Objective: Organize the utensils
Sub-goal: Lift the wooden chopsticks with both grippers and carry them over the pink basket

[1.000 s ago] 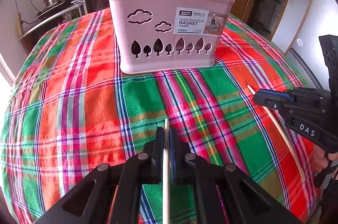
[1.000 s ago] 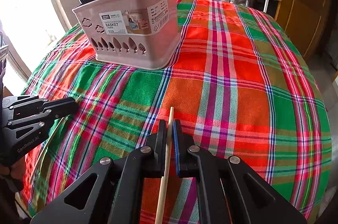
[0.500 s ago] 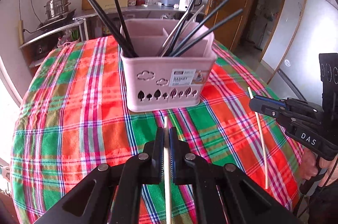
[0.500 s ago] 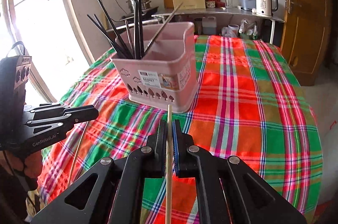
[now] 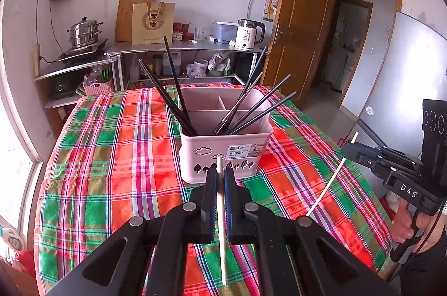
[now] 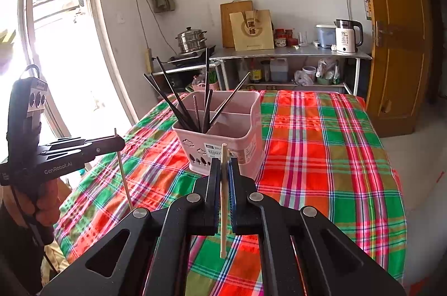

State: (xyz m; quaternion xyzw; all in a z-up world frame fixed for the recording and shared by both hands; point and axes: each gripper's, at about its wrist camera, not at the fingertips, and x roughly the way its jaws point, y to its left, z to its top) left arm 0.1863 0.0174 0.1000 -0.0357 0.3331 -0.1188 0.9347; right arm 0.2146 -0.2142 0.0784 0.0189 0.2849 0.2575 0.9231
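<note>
A pink divided utensil basket stands mid-table on the plaid cloth and holds several black chopsticks. My left gripper is shut on a pale wooden chopstick, held in the air in front of the basket. It also shows at the left of the right wrist view. My right gripper is shut on a second pale wooden chopstick, also in the air before the basket. It also shows at the right of the left wrist view.
The table carries a red-green plaid cloth. Behind it a metal shelf holds a kettle, a paper bag and jars. A steamer pot sits at the back left. A wooden door is at the right, a window at the left.
Both grippers have risen and pulled back from the table, each still holding its chopstick. The basket now looks smaller and its open top shows.
</note>
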